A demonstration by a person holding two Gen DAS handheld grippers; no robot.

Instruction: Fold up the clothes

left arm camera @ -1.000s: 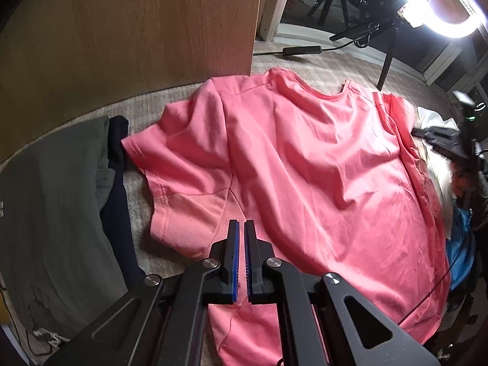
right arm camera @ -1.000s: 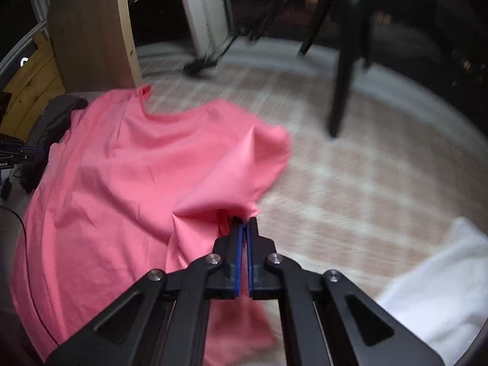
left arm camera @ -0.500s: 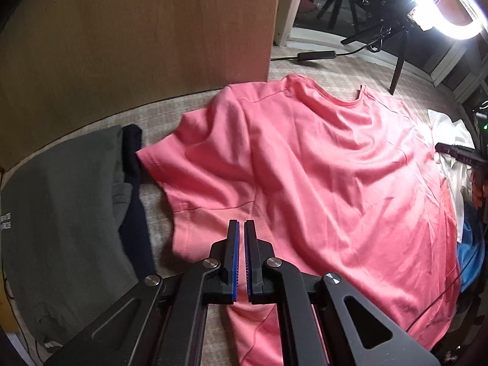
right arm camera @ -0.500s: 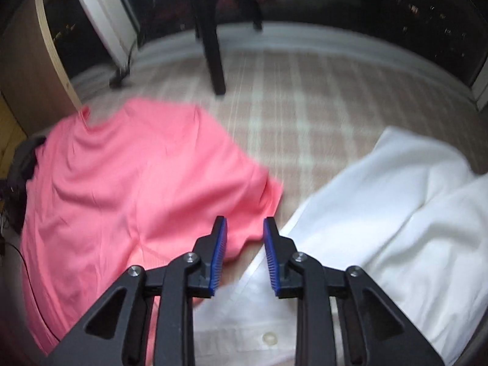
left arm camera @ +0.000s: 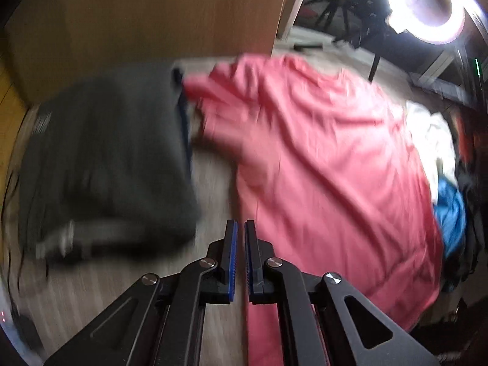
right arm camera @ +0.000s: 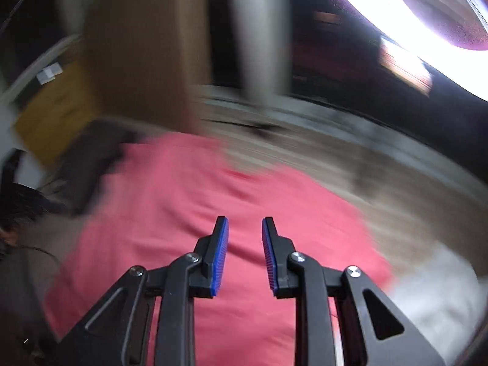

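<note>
Pink shirt: We see the pink shirt [left arm camera: 329,164] spread out on the pale checked floor cover [left arm camera: 213,183]. It fills the middle and right of the left view. In the right view it lies under and ahead of our gripper [right arm camera: 213,201].

Left gripper: Our left gripper [left arm camera: 241,228] has its two blue pads almost together, with only a thin gap. Nothing is pinched between them. It sits over the bare floor cover, right beside the left edge of the pink shirt.

Right gripper: Our right gripper [right arm camera: 242,225] has let go. Its blue pads stand wide apart and there is no cloth between them. We see pink shirt through the gap.

Gray clothes: A dark gray piece of clothing [left arm camera: 103,158] lies to the left of the pink shirt. A thin dark blue edge [left arm camera: 183,116] shows along its right side, between the gray and the pink.

Other clothes: White cloth [left arm camera: 433,140] and something bright blue [left arm camera: 451,213] lie by the right edge of the pink shirt.

Behind: A tall wooden panel [left arm camera: 152,24] stands behind the clothes. A bright ring light [left arm camera: 427,3] shines at the top right.

Blur: Both views are smeary, so we cannot make out small things.

Containers: We cannot pick out any box or basket.
</note>
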